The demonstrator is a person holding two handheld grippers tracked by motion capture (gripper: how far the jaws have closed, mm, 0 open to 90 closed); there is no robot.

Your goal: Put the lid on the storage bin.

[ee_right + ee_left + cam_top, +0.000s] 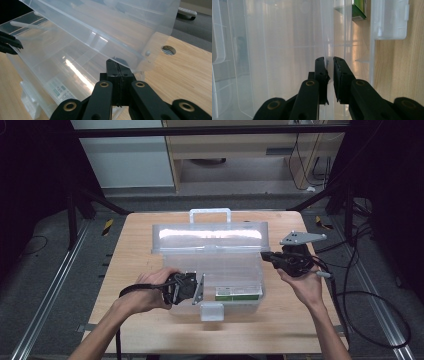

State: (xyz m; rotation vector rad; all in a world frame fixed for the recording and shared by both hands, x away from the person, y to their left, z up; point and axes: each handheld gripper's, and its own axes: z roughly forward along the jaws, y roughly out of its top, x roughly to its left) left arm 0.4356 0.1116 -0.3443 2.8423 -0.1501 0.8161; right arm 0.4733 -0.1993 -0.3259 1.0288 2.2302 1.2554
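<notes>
A clear plastic storage box [235,270] stands mid-table, its lid [210,237] raised at the back with the handle [210,213] on top. Inside, near the front right, lies a green-and-white carton [237,293] [359,10]. My left gripper [202,286] [328,61] reaches in from the front left, its jaws closed on a thin clear wall [329,50] of the box. My right gripper [265,255] [117,63] is at the box's right end, jaws shut together with nothing between them, the tips just under the lid's corner [147,53].
The box's front latch [211,311] [390,20] hangs over the wooden table [150,330]. A round hole [168,50] marks the tabletop near the right end. Cables [370,320] trail on the floor at right; a cabinet stands behind the table.
</notes>
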